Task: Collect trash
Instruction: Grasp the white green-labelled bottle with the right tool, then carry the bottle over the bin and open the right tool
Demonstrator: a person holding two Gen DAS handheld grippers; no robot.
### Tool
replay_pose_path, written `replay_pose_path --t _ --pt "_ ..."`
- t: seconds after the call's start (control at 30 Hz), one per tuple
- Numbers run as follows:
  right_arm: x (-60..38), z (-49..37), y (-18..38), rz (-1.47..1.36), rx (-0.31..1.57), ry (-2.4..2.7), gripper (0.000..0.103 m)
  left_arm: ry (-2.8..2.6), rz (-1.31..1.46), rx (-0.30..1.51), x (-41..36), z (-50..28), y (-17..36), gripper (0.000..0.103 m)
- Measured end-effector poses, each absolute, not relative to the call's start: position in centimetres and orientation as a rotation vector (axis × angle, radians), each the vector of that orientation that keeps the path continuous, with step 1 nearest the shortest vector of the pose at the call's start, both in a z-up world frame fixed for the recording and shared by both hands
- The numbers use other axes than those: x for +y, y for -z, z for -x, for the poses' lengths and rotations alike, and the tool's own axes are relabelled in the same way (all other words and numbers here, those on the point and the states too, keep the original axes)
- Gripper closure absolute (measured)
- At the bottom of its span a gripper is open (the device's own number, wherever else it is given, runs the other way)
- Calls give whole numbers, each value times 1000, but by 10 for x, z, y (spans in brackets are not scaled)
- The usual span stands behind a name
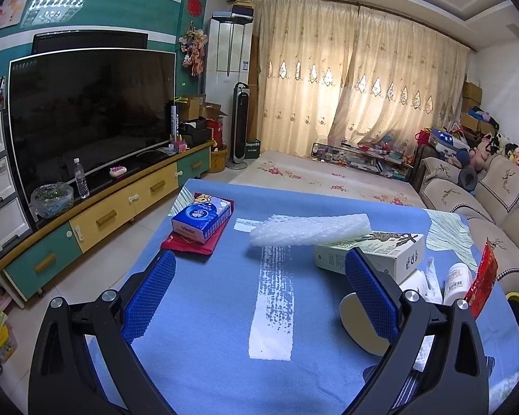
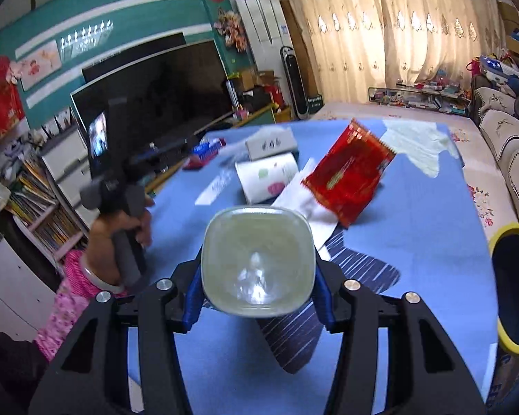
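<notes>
Both right gripper (image 2: 257, 306) jaws clamp clear bottle (image 2: 257, 259); left gripper (image 1: 259, 297) jaws wide, empty.

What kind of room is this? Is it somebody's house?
Yes, it looks like a living room in a home. There is a big television on a long cabinet with drawers, a sofa with soft toys piled behind it, and long curtains over the window.

We log the left gripper (image 1: 259, 287) gaping, empty, over the blue tablecloth (image 1: 207, 328). Far-left corner: tissue pack (image 1: 201, 219) atop a red packet (image 1: 190, 242). Middle: white foam strip (image 1: 309, 230). Right edge: printed carton (image 1: 380, 252), red wrapper (image 1: 481, 280).
</notes>
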State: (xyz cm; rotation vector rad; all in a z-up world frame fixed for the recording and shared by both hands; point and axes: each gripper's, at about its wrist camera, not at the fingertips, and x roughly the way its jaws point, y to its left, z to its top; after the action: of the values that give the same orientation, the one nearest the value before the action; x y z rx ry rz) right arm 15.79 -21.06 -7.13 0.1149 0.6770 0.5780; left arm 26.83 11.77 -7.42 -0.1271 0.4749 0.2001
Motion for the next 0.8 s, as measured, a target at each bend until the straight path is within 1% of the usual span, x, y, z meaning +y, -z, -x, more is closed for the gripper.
replay_pose_path --t 0.33,0.53,0.67,0.8 --pt "-247 -154 67 -200 698 -545 54 -199 120 474 116 -268 75 6" --pt "-282 -153 59 -263 651 -479 54 -201 106 480 113 -270 77 6" --pt "-327 -153 48 -287 581 -327 54 -201 108 482 113 -271 77 6" --pt "-394 -155 43 -336 518 -84 54 -197 104 487 112 -272 79 6"
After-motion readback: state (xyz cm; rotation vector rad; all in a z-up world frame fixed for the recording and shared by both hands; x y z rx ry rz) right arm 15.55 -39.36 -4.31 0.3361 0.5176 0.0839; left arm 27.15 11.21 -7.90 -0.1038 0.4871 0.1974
